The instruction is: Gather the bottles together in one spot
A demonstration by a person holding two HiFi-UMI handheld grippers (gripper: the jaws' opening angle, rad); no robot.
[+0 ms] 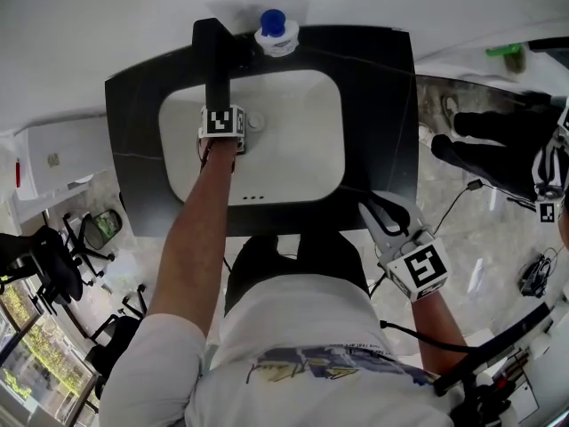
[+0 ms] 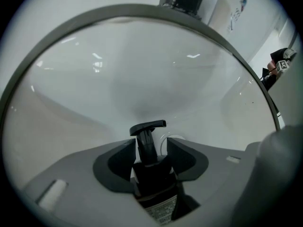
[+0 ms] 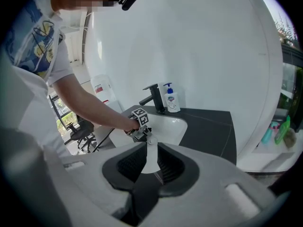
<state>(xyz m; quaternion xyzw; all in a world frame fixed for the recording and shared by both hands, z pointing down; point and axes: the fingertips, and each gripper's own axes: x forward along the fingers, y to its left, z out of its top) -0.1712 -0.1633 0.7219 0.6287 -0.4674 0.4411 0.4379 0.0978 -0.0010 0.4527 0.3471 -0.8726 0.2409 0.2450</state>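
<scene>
- Left tool [image 2: 150,145] [image 1: 227,128]: I find its jaws partly closed and clamped on a dark pump bottle [image 2: 152,176], one pad against each side of the bottle's shoulder.
- Dark pump bottle: its black pump head points away from the tool and down toward the bottom of the white basin [image 2: 142,74] [image 1: 298,154]. The body sits back between the jaws, label toward the camera. A drain ring [image 2: 174,139] shows just behind the pump head.
- Left tool reaches steeply down inside the basin, beside the black faucet [image 1: 213,56].
- Right tool [image 3: 150,148] [image 1: 375,212]: jaws apart, nothing between them. I hold it over the front right corner of the dark worktop [image 1: 382,105], well apart from the left tool.
- White soap bottle [image 1: 276,30] [image 3: 171,98], blue pump: stands upright on the worktop behind the basin, just beside the faucet base.
- Bottles noted: one in the left tool over the basin, one at the back of the worktop; they are apart.
</scene>
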